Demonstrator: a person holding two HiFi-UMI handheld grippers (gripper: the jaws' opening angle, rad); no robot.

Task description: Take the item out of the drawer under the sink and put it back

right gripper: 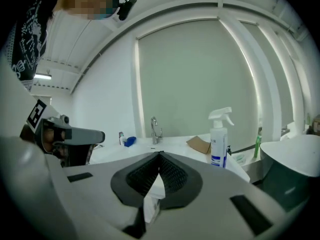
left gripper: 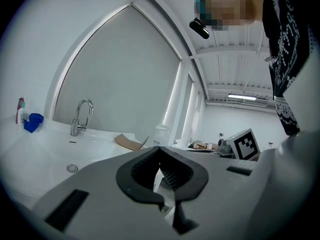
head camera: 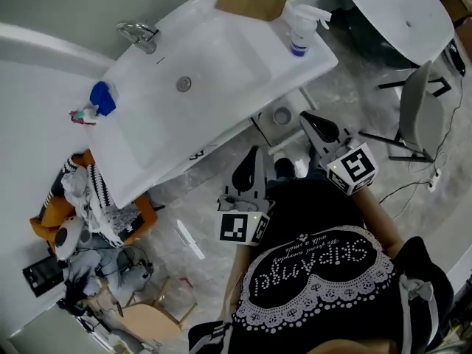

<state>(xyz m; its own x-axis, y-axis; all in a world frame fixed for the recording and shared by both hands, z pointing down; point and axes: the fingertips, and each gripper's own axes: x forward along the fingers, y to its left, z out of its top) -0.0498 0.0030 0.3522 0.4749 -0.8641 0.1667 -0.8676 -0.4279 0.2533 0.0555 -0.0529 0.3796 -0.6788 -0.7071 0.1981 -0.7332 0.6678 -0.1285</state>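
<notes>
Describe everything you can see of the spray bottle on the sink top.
The spray bottle is a slim, pale plastic bottle with a white trigger head and a blue band of label low on its body. It stands upright near a corner of the white sink top, beside a piece of brown cardboard but apart from it. Only the sink top touches it. Its fill level cannot be made out.

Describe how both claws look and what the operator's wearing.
Left claw and right claw match: light grey shells, black ribbed pads forming a pointed arch, a white cube with black square markers at the rear. The person wears a black top with white lace-style heart print and lettering.
</notes>
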